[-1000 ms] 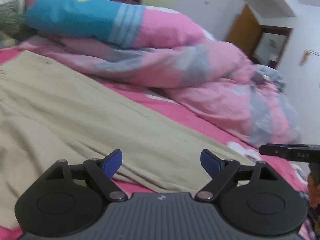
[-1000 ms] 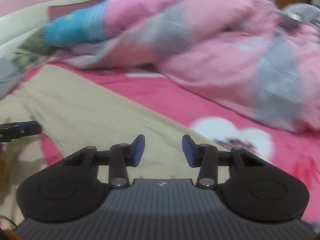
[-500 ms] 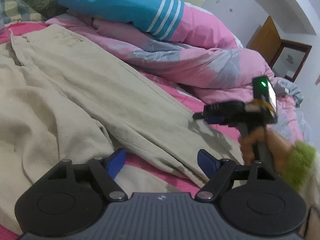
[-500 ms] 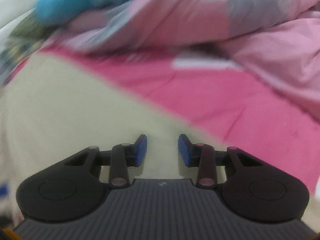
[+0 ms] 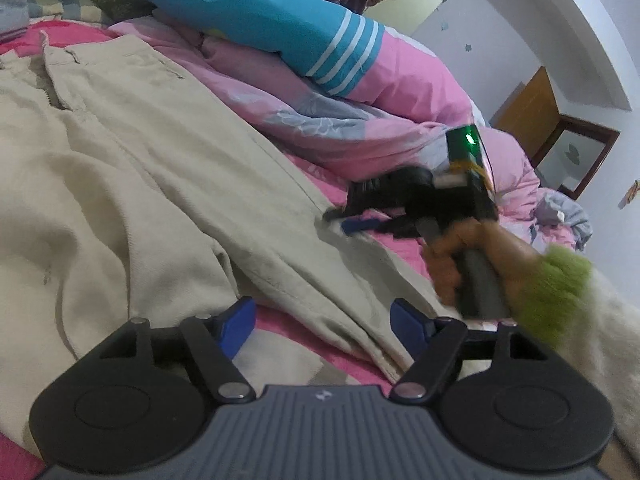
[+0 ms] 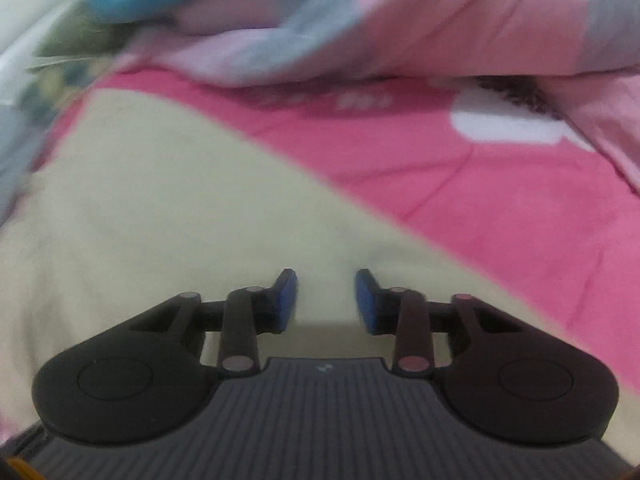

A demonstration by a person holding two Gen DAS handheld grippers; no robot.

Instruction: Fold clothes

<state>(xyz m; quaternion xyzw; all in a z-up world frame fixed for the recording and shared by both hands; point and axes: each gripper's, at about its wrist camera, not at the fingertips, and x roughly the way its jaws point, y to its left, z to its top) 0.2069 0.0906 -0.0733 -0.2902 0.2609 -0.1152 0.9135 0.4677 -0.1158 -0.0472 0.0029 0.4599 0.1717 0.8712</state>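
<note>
Left wrist view has the beige trousers [image 5: 168,184] spread out across the pink bedsheet [image 5: 304,320], waistband end up at the far left and a leg running down toward the lower right. The left tongs [image 5: 323,322] sit low over the near edge of that leg, jaws set wide and they've just been narrowing a bit. Trouser cloth and a strip of pink sheet show in the gap, but the blue pads aren't pressing on anything.

Same view, over on the right, you can see the right tongs [image 5: 348,220] held by a hand [image 5: 464,264] with a fuzzy green cuff [image 5: 556,292]. Their tips are down right at the far edge of the trouser leg, where the cloth meets the sheet. It's blurry there, so I can't tell if they actually touch the fabric.

Right wrist view is smeared, but the right tongs [image 6: 326,300] are fairly narrow and have just been closing, with beige cloth showing below and between the pads and nothing pinched that I can make out.

A pink and grey duvet [image 5: 340,128] is bunched up behind the trousers, with a blue striped pillow [image 5: 264,16] on top of it.
</note>
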